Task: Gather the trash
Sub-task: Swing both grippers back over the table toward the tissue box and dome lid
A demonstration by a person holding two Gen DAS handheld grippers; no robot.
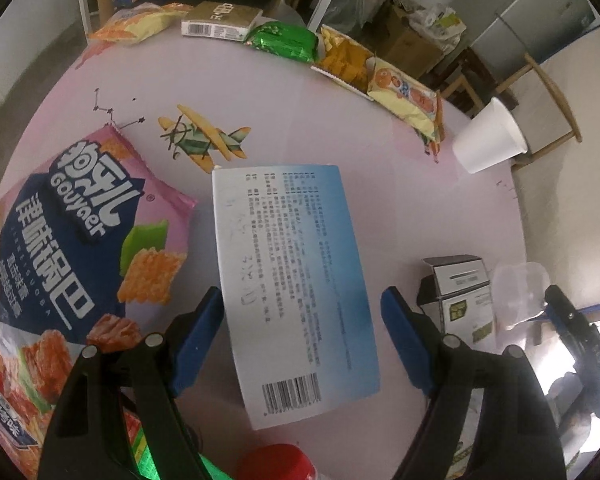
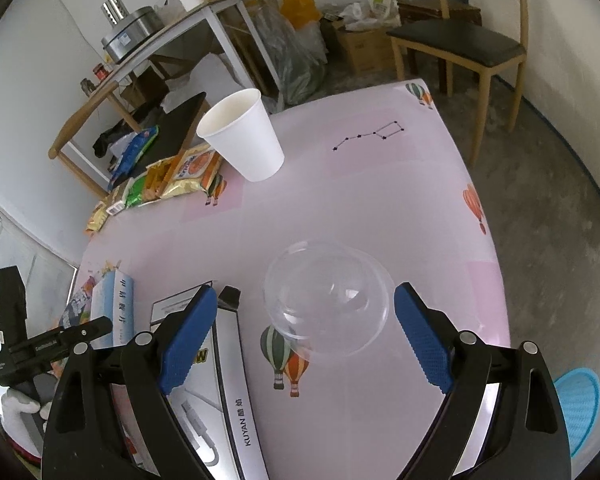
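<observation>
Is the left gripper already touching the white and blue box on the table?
Cannot tell. In the left wrist view the left gripper is open around the white and blue box; one finger overlaps the box edge, while pink table shows beside the other.

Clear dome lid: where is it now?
Right wrist view: the clear dome lid lies on the pink tablecloth between the open right gripper fingers, beside the KUYAN box.
</observation>
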